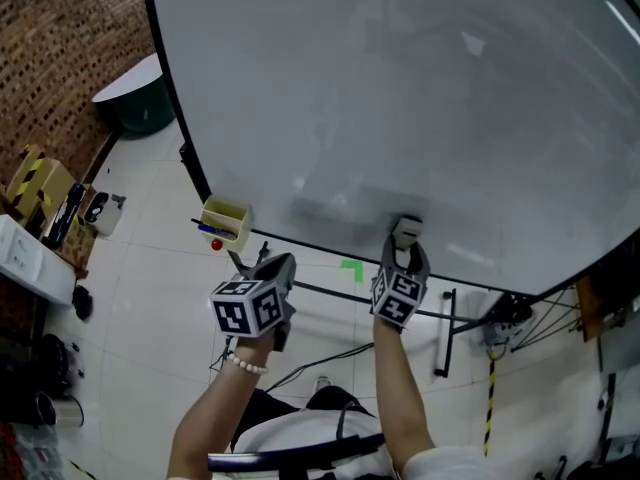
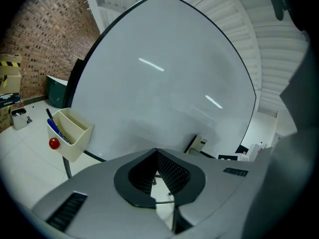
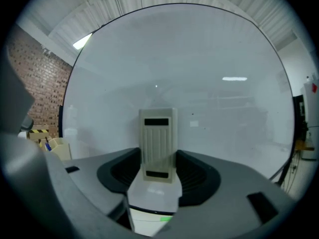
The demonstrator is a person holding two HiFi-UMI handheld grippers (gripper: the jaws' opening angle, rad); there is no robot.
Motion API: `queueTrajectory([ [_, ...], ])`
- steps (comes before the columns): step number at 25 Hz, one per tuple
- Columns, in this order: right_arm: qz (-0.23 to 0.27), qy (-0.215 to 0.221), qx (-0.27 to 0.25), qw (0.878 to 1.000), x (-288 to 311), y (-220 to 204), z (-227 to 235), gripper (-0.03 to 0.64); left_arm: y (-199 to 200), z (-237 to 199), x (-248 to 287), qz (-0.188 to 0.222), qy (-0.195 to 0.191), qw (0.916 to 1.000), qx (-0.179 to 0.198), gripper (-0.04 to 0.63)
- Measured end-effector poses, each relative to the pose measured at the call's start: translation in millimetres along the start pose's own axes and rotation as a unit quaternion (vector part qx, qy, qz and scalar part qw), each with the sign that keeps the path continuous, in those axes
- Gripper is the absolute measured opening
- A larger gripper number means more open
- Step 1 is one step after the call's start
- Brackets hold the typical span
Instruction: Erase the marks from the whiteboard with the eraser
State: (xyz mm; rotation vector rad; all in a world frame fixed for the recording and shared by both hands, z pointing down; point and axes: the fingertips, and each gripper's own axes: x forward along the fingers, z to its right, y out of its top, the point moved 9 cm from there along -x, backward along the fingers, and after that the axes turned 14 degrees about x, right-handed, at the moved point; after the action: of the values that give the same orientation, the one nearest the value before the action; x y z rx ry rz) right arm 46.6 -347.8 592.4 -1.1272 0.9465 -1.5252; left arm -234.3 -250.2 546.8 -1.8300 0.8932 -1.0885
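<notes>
The big whiteboard (image 1: 400,98) fills most of the head view, and I make out no clear marks on it. My right gripper (image 1: 406,251) is shut on the cream eraser (image 1: 407,231), which rests against the board's lower edge. In the right gripper view the eraser (image 3: 158,143) stands upright between the jaws, flat on the whiteboard (image 3: 189,73). My left gripper (image 1: 281,269) hangs below the board, shut with nothing in it. In the left gripper view its jaws (image 2: 156,151) meet at the tips, and the eraser (image 2: 199,144) shows to the right.
A cream holder (image 1: 225,222) with a blue pen and a red magnet hangs on the board's lower left edge, also in the left gripper view as the holder (image 2: 70,132). The stand's black legs (image 1: 445,333) and cables cross the tiled floor. Brick wall (image 1: 60,48) and boxes stand at left.
</notes>
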Motion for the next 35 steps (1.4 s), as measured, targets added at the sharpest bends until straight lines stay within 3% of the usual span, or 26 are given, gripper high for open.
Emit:
queueTrajectory([
  [3, 0.01, -0.024, 0.012, 1.0, 3.8, -7.6, -26.2, 0.255, 1.2, -31.7, -8.8, -0.003, -0.006, 1.0, -0.003, -0.011],
  [10, 0.004, -0.008, 0.005, 1.0, 22.0, -27.9, -145.4, 0.255, 14.4, -115.1, -38.7, -0.023, -0.026, 0.9994, 0.003, -0.011],
  [19, 0.003, 0.0, 0.011, 1.0, 46.3, -63.8, -285.0, 0.255, 33.7, -227.3, -94.8, -0.017, -0.015, 0.9997, 0.0, -0.011],
  [26, 0.0, 0.01, 0.011, 1.0, 54.3, -85.7, -346.7, 0.255, 34.0, -289.5, -126.3, -0.019, -0.003, 0.9998, -0.006, -0.011],
  [35, -0.004, 0.029, 0.002, 1.0, 62.3, -103.4, -411.5, 0.255, 36.8, -334.1, -141.9, -0.022, -0.004, 0.9997, -0.012, -0.011],
])
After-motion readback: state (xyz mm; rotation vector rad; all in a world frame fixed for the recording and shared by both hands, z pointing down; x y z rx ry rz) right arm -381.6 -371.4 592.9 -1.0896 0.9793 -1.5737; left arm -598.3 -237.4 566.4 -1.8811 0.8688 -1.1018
